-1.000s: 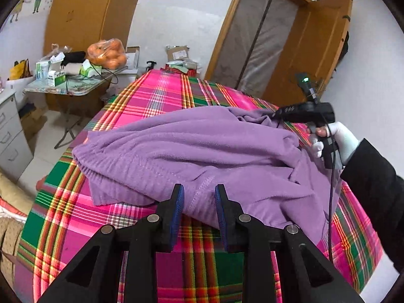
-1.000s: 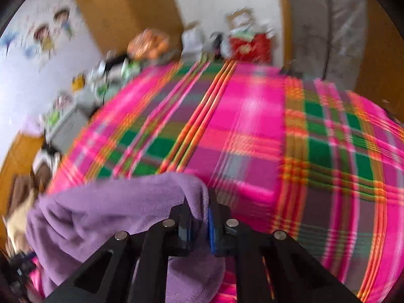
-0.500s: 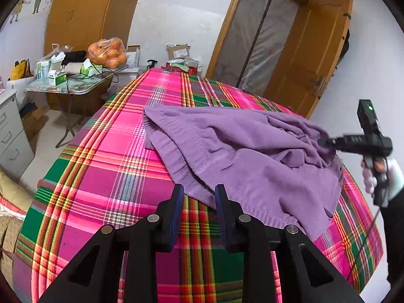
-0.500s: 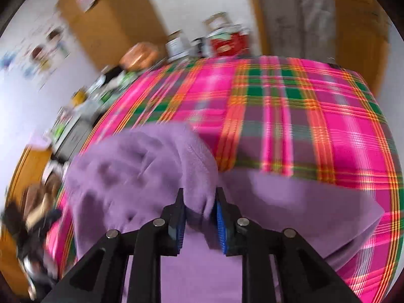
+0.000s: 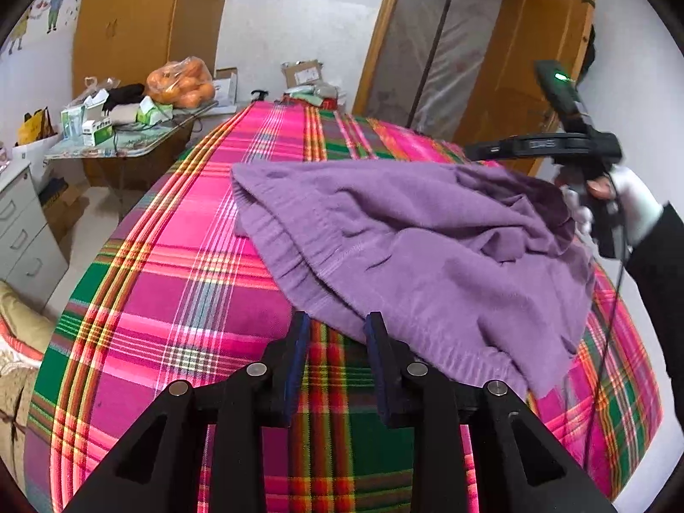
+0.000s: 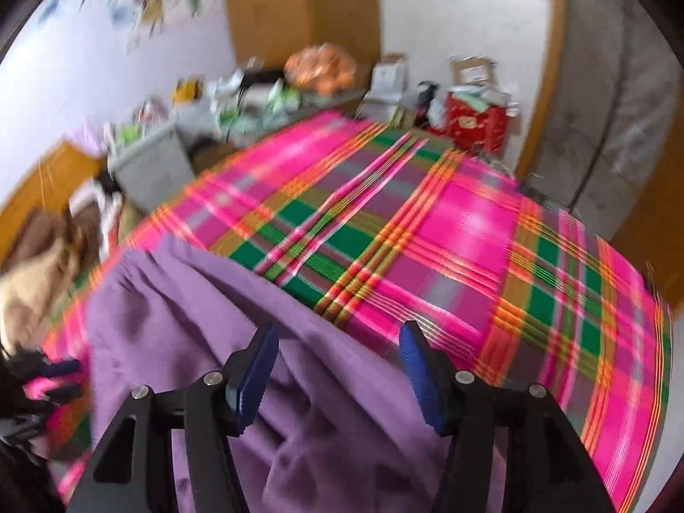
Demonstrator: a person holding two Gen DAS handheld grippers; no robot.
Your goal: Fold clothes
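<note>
Hovering at the near hem, left gripper (image 5: pixel 334 333) is part-spread w/ nothing pinched, jaws opening a touch; right gripper (image 6: pixel 337 355) opening wide, cloth under it, not gripped. Purple top (image 5: pixel 419 248) lies rumpled on plaid bed (image 5: pixel 179 299): soft, light, floppy — prob best taken at hem/corners. Long axis runs diagonally, near-right to far-left.

One purple garment (image 5: pixel 419 248) lies on one plaid-covered bed (image 5: pixel 179 290). Two hand-held grippers: the left (image 5: pixel 335 333) and the right (image 6: pixel 337 359). Beyond the bed, one bag of oranges (image 5: pixel 181 83) and one gloved hand (image 5: pixel 620 201).
</note>
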